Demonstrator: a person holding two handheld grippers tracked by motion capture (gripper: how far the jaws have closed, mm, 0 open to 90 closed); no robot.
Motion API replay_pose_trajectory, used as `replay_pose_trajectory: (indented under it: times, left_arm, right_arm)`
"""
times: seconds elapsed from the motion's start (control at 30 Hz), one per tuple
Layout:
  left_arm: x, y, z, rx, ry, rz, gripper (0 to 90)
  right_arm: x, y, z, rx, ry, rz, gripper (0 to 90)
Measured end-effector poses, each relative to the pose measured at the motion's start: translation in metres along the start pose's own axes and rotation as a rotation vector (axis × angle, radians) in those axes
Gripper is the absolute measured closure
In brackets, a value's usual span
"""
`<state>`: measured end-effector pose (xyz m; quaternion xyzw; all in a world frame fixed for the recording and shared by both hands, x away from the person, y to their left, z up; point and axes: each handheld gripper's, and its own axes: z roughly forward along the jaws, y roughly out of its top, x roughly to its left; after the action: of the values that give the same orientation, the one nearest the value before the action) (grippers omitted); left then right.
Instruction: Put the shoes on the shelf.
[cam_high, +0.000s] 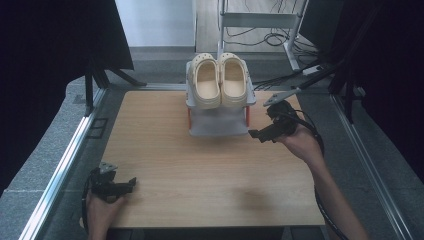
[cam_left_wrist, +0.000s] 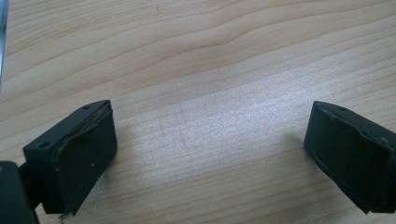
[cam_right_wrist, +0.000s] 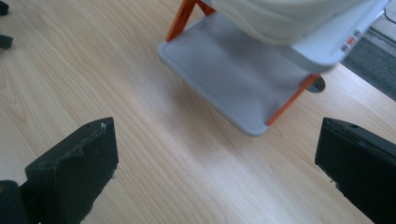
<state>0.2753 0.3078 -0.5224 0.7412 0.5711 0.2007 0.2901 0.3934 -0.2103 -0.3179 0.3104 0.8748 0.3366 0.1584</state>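
Observation:
A pair of cream clogs (cam_high: 220, 77) sits side by side on the top shelf of a small grey two-tier rack (cam_high: 219, 125) with orange legs, at the far middle of the wooden table (cam_high: 200, 165). My right gripper (cam_high: 257, 135) is held open just right of the rack's lower shelf (cam_right_wrist: 243, 77), nothing between its jaws; a clog's pale sole (cam_right_wrist: 280, 16) shows above that shelf. My left gripper (cam_high: 131, 182) rests open at the table's near left corner, over bare wood (cam_left_wrist: 210, 93).
Metal rails (cam_high: 65, 165) run along both sides of the table. Black curtains hang at left and right. A metal frame with cables (cam_high: 260, 25) stands on the floor behind the rack. Open wood lies between the two grippers.

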Motion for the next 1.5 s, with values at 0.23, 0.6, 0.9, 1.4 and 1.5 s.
replay_pose_trajectory:
  times: [0.23,0.6,0.9,1.4,1.5]
  left_arm:
    - [0.0,0.0,0.0,0.0,0.0,0.0,2.4]
    - [-0.001,0.0,0.0,-0.002,0.003,-0.001,2.4]
    - [-0.001,0.0,0.0,-0.001,0.003,-0.003,2.4]
    - [-0.001,0.0,0.0,-0.002,0.003,-0.006,2.5]
    - [-0.002,0.0,0.0,-0.002,0.003,-0.006,2.5]
  right_arm:
    - [-0.008,-0.027,-0.009,-0.015,-0.013,0.017,0.0]
    - [-0.006,-0.065,-0.01,-0.026,-0.034,0.022,0.0]
    - [-0.004,-0.095,0.002,-0.035,-0.031,0.04,0.0]
    - [0.005,-0.139,0.036,-0.039,-0.042,0.068,0.0]
    - [0.008,-0.149,0.046,-0.039,-0.038,0.081,0.0]
